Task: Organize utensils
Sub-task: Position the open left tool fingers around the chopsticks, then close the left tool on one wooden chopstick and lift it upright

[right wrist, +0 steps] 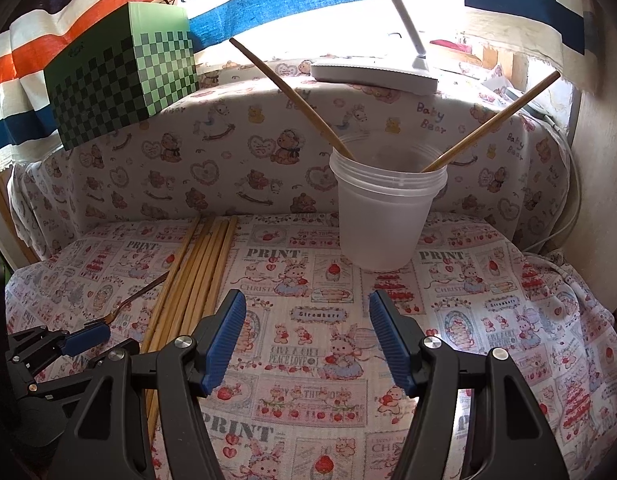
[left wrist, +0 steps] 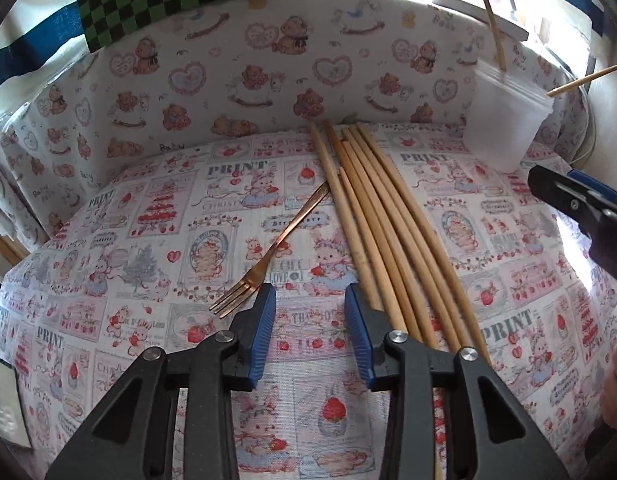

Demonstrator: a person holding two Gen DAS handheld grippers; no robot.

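Copper fork (left wrist: 268,252) just left of spread, empty left tool (left wrist: 310,300), bamboo chopsticks (left wrist: 388,232) just right

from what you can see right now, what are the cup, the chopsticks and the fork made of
Cup: likely thin plastic, frosted and translucent; light glows through its wall, and the stepped rim suggests several nested.
Chopsticks: look like bamboo or wood, pale tan, matte, apparently unpainted.
Fork: seems metal with a copper or rose-gold finish; its slim handle glints.

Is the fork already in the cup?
No. The fork lies flat on the printed cloth left of the loose chopsticks; the cup holds only two chopsticks.
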